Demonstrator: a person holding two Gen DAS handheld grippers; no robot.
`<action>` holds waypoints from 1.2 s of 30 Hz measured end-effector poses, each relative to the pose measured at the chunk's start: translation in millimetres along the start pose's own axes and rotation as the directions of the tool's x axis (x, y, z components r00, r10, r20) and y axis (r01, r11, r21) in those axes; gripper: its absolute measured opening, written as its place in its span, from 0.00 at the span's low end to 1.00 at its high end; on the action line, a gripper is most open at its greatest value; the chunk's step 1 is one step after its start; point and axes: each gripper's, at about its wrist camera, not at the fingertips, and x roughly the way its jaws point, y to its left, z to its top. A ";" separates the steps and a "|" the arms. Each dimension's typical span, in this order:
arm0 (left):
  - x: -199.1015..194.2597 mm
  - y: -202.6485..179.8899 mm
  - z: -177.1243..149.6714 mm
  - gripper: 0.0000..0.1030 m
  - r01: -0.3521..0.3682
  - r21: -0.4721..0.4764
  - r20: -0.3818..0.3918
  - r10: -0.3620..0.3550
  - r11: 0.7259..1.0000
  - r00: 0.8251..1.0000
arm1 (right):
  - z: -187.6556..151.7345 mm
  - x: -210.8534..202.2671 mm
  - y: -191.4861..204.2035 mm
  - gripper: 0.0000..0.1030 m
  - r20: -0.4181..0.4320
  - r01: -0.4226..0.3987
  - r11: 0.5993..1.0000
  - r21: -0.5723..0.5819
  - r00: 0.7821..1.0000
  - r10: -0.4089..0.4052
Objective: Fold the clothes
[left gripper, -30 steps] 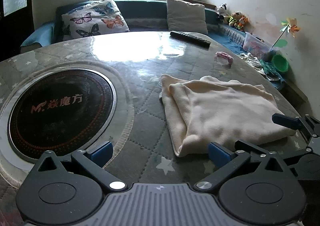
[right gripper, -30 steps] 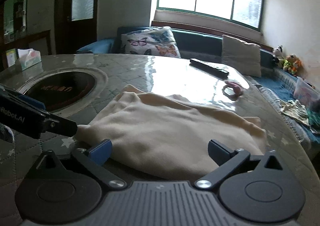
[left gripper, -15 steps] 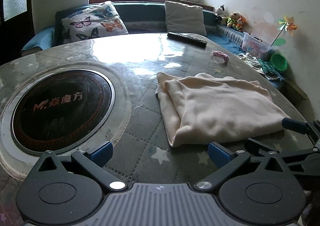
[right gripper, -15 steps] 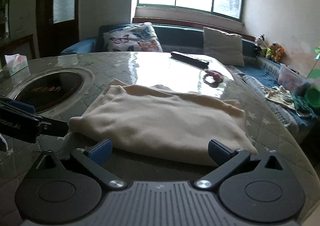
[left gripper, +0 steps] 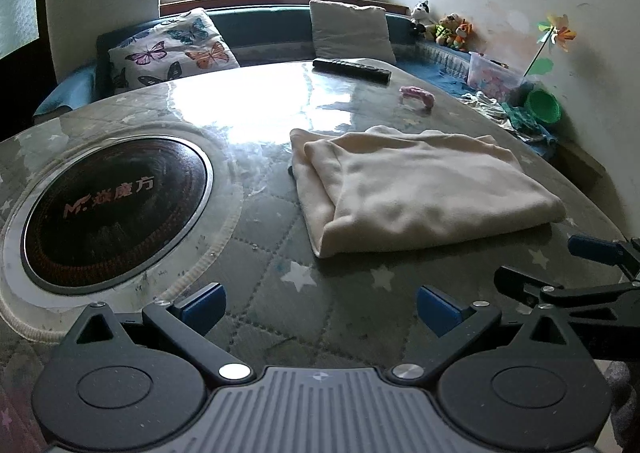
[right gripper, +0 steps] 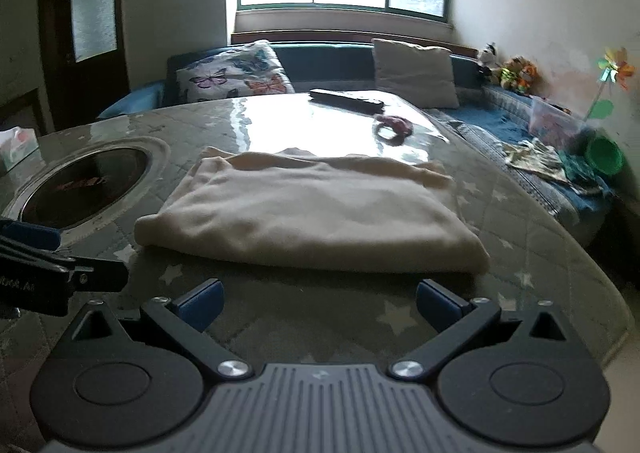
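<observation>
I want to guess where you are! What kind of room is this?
Probably a home living or dining room: a blue window bench with a butterfly-print cushion, small stuffed toys, and a black remote control on the table.

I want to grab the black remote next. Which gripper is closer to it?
Right, but only slightly; it's nearly a tie. The right gripper and left gripper both hang open at the near table edge, with the folded cream cloth between them and the remote.

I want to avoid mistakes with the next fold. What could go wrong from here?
1. The folded cream garment lies near the table edge; a push might slide it off.
2. Both tools, left and right, are open and apart from it; a shallow pinch may lift only the top layer.
</observation>
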 end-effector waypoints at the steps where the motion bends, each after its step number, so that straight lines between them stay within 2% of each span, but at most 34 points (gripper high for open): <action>1: -1.1 -0.9 -1.1 1.00 0.003 0.002 0.002 -0.003 1.000 1.000 | -1.5 -1.5 -1.1 1.00 -0.002 -0.001 1.000 0.010 1.000 0.001; 16: -4.1 -14.3 -17.3 1.00 0.031 0.035 -0.008 -0.031 0.999 0.999 | -21.2 -15.1 0.7 1.00 -0.013 0.000 0.999 0.043 1.000 0.001; 36: -21.5 -22.4 -31.2 1.00 0.017 0.042 0.012 -0.017 0.999 1.000 | -31.9 -34.6 2.8 1.00 0.015 0.026 0.999 0.043 1.000 -0.027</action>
